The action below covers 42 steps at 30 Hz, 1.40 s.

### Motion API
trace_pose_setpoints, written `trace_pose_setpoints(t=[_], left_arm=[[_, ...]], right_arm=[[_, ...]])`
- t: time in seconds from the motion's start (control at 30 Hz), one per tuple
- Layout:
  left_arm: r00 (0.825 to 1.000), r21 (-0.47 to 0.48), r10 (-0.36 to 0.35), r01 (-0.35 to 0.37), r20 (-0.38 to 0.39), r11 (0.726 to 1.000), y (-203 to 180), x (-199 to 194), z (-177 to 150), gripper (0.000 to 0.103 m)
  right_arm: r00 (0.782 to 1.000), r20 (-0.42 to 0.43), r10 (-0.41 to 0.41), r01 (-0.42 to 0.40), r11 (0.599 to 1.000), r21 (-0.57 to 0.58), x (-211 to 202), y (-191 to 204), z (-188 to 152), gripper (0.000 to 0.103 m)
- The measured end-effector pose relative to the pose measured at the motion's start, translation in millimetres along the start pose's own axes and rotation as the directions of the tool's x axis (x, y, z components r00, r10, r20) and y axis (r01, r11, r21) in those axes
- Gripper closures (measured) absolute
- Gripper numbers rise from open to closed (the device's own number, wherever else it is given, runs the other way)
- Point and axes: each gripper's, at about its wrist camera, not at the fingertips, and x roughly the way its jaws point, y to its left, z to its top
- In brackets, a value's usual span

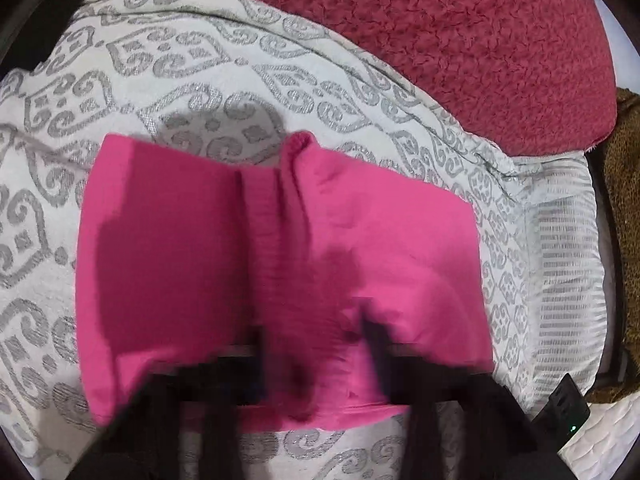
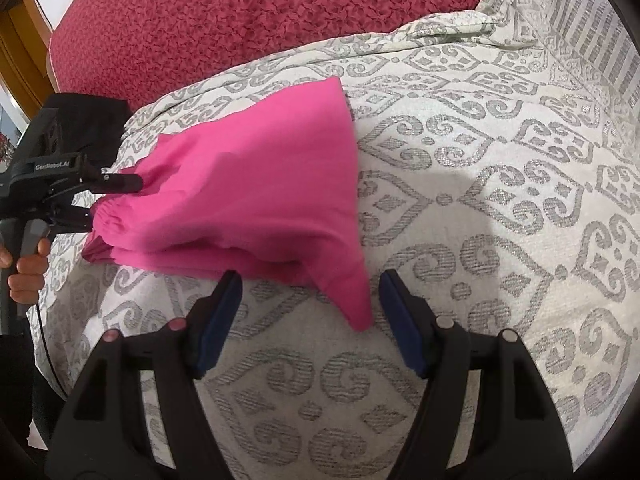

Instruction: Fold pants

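The pink pants (image 2: 256, 196) lie folded into a thick bundle on the patterned white-and-grey bedspread (image 2: 480, 200). In the left wrist view the pants (image 1: 280, 260) fill the centre, blurred by motion. My left gripper (image 1: 316, 360) reaches into the gathered waistband end; from the right wrist view its fingers (image 2: 120, 200) stand either side of the waistband, and I cannot tell if they clamp it. My right gripper (image 2: 310, 300) is open and empty, just in front of the pants' near corner, which hangs between its blue pads (image 2: 216, 332).
A dark red textured blanket (image 2: 240, 12) lies across the back of the bed. A brown patterned cloth (image 1: 624, 220) sits at the right edge. A black device with a green light (image 1: 566, 412) lies near the bed's corner. A striped pillow (image 1: 568, 280) is at the right.
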Motion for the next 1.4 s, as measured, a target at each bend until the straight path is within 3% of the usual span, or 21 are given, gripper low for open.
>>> trace_pose_setpoints(t=[0.1, 0.37, 0.5, 0.63, 0.83, 1.17, 1.3, 1.4], left_arm=[[0.999, 0.006, -0.031, 0.031, 0.032, 1.000, -5.8, -13.4, 4.9, 0.092], [0.990, 0.133, -0.057, 0.040, 0.126, 0.990, -49.1, -65.3, 11.5, 0.092], [0.984, 0.146, -0.058, 0.033, 0.169, 0.989, -46.2, -89.5, 7.3, 0.092], [0.978, 0.136, 0.003, -0.032, 0.207, 0.990, -18.6, -106.7, 2.9, 0.092], [0.989, 0.045, 0.028, -0.034, 0.143, 0.998, 34.7, -86.8, 0.7, 0.091], [0.990, 0.039, 0.079, -0.084, 0.115, 0.996, 55.8, -64.9, -6.5, 0.090], [0.988, 0.049, 0.100, -0.106, 0.116, 0.993, 58.4, -65.6, -9.5, 0.085], [0.985, 0.039, 0.127, -0.133, 0.117, 0.990, 62.9, -65.6, -11.2, 0.075]], right_arm=[[1.000, 0.001, -0.005, 0.005, 1.000, 0.000, -0.1, 0.8, 0.0, 0.031], [1.000, -0.007, -0.005, 0.006, 1.000, 0.021, -1.3, 1.0, -1.3, 0.031], [1.000, -0.020, -0.012, 0.013, 1.000, 0.025, -5.4, 3.8, -2.3, 0.031], [1.000, -0.024, -0.016, 0.016, 1.000, -0.003, -8.2, 10.8, -6.4, 0.031], [0.999, -0.036, -0.016, 0.016, 1.000, -0.012, -0.6, 17.8, -9.6, 0.031], [0.998, -0.059, 0.006, -0.008, 1.000, -0.021, -2.4, 24.6, -10.4, 0.031], [0.998, -0.068, 0.019, -0.020, 1.000, -0.010, -0.8, 25.6, -8.9, 0.031], [0.997, -0.073, 0.021, -0.022, 1.000, -0.011, 0.2, 27.7, -9.0, 0.031]])
